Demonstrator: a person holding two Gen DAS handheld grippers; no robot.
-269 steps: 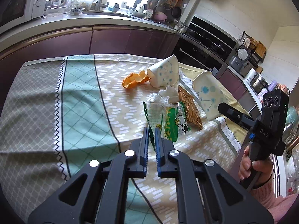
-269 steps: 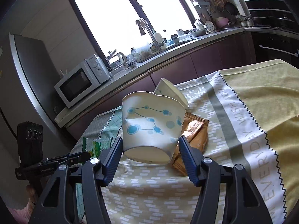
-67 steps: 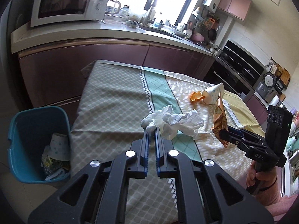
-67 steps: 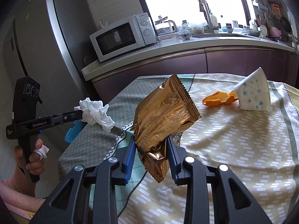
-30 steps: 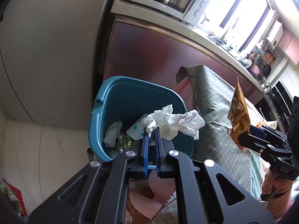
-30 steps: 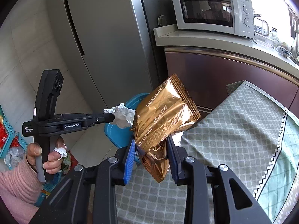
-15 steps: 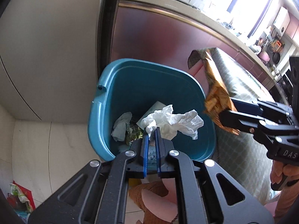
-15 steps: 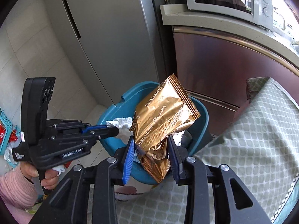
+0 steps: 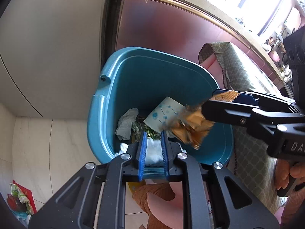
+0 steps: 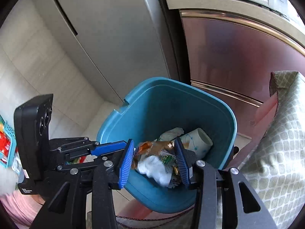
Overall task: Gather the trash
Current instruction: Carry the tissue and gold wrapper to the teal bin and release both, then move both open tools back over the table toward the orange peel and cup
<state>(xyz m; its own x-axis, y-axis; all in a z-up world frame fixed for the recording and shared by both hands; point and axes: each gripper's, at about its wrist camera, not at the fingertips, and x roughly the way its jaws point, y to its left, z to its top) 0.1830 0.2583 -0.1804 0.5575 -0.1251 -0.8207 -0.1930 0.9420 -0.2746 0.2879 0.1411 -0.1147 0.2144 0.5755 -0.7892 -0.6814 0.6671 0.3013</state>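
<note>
1. I hold both tongs over the blue bin [image 9: 152, 50], which stands on the floor beside the cloth-covered worktop [image 9: 238, 66]
2. My left tongs [image 9: 154, 133] are opening. The white tissue [image 9: 153, 150] shows in the gap between the blue pads, and I judge that they no longer press on it, so it is on its way down
3. My right tongs [image 10: 154, 142] are opening too. The gold wrapper [image 10: 152, 147] is blurred between the spread pads and looks to be dropping free into the bin
4. Already lying in the bin are a paper cup [image 9: 162, 114], a crumpled grey-white tissue [image 9: 126, 122] and a green wrapper [image 9: 150, 131], so I judge the task well along, with these two pieces going in now
5. What is left I cannot tell: only the hanging edge of the cloth shows, not the top of the worktop
6. The left wrist view shows the right tongs [image 9: 207, 103] from the side, with the gold wrapper [image 9: 190, 126] hanging off their tips over the bin, and my hand on the handle
7. The right wrist view shows the left tongs [image 10: 124, 144] at the bin's near rim, the gap between my own right pads, and the fridge [image 10: 114, 28] behind
</note>
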